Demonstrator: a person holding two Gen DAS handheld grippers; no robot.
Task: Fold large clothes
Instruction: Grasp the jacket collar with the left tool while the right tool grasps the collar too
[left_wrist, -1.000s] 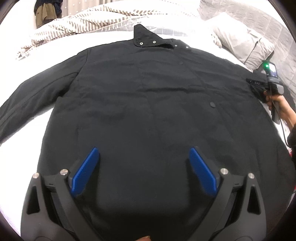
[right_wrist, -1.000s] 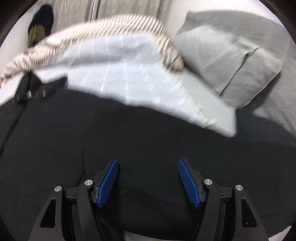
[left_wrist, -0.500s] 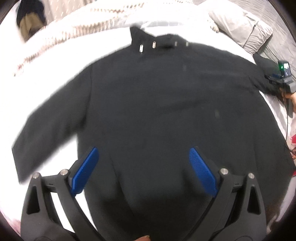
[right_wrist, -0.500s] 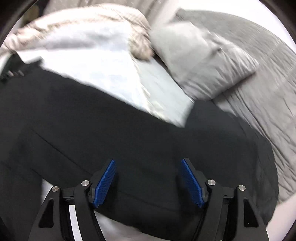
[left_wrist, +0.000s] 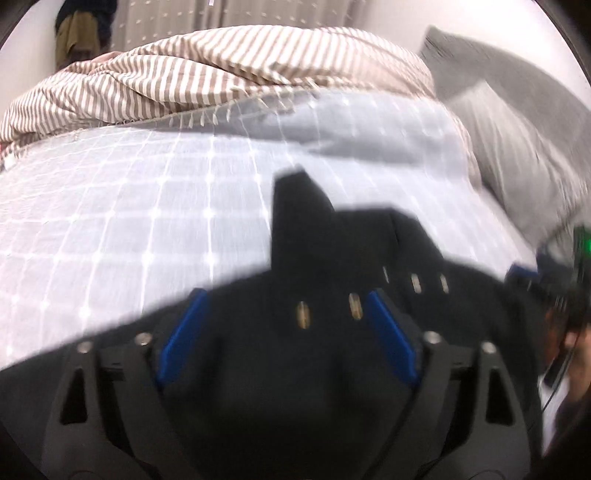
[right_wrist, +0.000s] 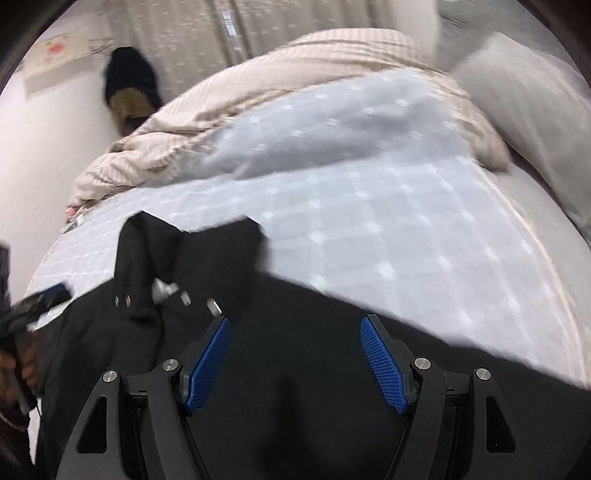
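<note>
Brought up from hem and sleeve to the collar (left_wrist: 306, 206), both grippers, left (left_wrist: 286, 338) narrowing, right (right_wrist: 295, 363) spread, are held empty over the black coat (right_wrist: 295, 387) spread on the bed (left_wrist: 110, 221), judged heavy, limp, best pinched at the shoulders.

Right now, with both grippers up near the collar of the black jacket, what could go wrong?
1. Both the left gripper and right gripper are open over the black jacket; a shallow pinch might catch only one layer.
2. The upturned collar could fold in crooked.
3. The metal snaps might slip between pads.
</note>
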